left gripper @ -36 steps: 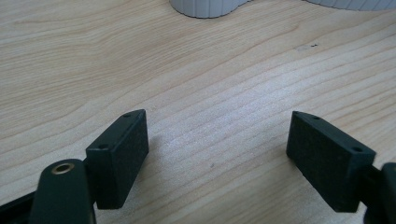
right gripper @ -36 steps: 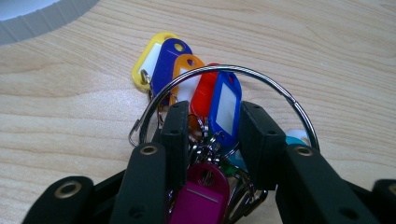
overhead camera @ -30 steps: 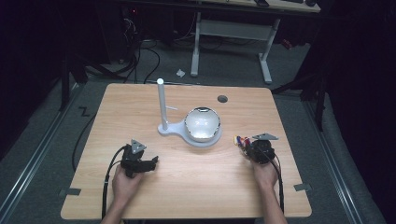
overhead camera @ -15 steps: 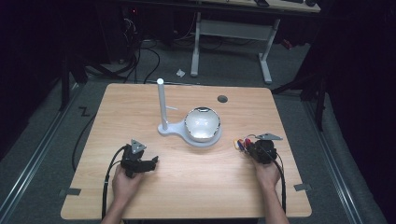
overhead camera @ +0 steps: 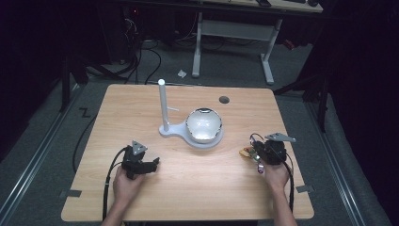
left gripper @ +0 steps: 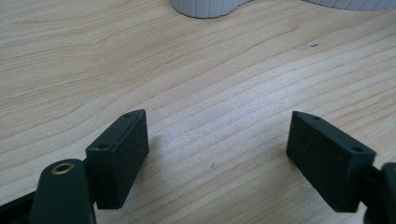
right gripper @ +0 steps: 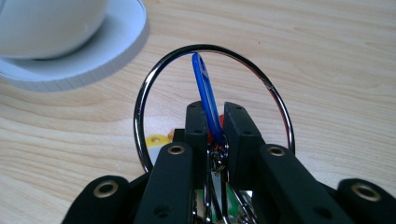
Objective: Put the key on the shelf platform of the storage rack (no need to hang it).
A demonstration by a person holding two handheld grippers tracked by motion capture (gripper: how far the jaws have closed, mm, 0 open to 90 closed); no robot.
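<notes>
The right claw (right gripper: 215, 133) is clamped on a bunch of coloured key tags strung on a large metal key ring (right gripper: 154, 88). In the right gripper view its two black jaws stand close together with a blue plastic tag (right gripper: 204, 88) pinched between them; the tag rises upright past the jaw tips and its top meets the ring's upper arc. The chrome ring loops up and around the jaws, standing tilted above the tabletop (right gripper: 327, 56). A bit of a yellow tag (right gripper: 156, 139) and a sliver of red show low down beside the jaws. No writing can be read on any tag.

In the high view the right claw (overhead camera: 256, 153) sits near the right edge of the wooden tabletop (overhead camera: 197, 188), held by the person's right hand (overhead camera: 275, 174), with the tags (overhead camera: 246, 152) bunched at its left side, well apart from the stand.

The left claw (left gripper: 217, 149) is spread wide with nothing between its jaws, just bare wood grain. In the high view it (overhead camera: 153, 165) rests low on the tabletop at front left, in the person's left hand (overhead camera: 126, 182).

Between and beyond the two hands stands a white stand (overhead camera: 176, 130) with an upright post (overhead camera: 163, 103) and a round base carrying a shiny dome-shaped bowl (overhead camera: 203, 125). No brand or label is legible on it.
</notes>
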